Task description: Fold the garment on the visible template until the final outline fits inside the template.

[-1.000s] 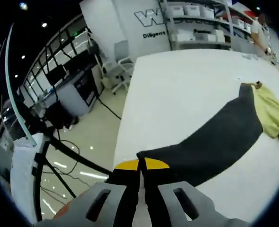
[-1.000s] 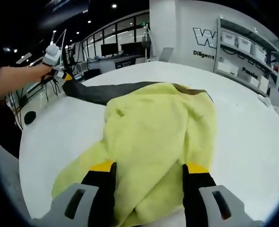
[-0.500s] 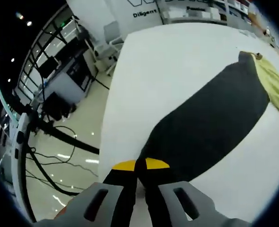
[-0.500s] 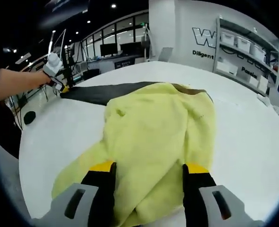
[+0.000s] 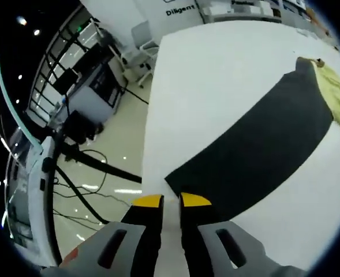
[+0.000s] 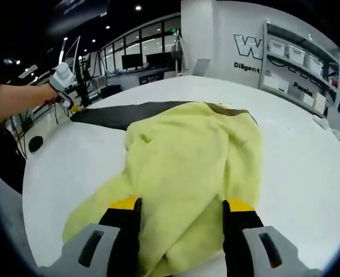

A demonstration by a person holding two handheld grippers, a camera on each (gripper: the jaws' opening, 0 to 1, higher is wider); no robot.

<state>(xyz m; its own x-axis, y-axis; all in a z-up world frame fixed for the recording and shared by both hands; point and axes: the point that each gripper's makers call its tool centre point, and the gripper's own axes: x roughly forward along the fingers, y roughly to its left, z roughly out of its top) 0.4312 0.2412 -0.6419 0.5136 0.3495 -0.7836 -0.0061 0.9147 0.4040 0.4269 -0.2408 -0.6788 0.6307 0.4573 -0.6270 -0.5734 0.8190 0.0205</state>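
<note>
Spreading the dark template [image 5: 256, 153] flat on the white table [image 5: 227, 69] looks like the step in hand. Left gripper [image 5: 171, 201]: yellow-tipped fingers [image 5: 148, 201] stand slightly parted, a narrow gap, nothing between them; the near corner of the template lies just ahead of the tips, apart from them, close to the table edge. Right gripper [image 6: 181, 203]: fingers [image 6: 125, 203] wide apart, hovering over the yellow garment [image 6: 187, 167]; whether the tips touch the cloth cannot be told. The garment lies rumpled, straddled by these fingers and extending forward of them, its far end overlapping the template.

To do the step well (judgement): check that the template corner lies flat and fully on the table, not hanging over the edge, before any fold; then draw the garment onto the dark sheet and smooth it, so the outline can be checked against the template border.

Left gripper view gives the template's near corner, its long straight edges, and the floor with cables beyond the table edge. Right gripper view gives the garment's full bulk and creases, the person's arm [image 6: 19, 101] holding the left gripper at the template's far end, and shelving [image 6: 299, 57] behind.
</note>
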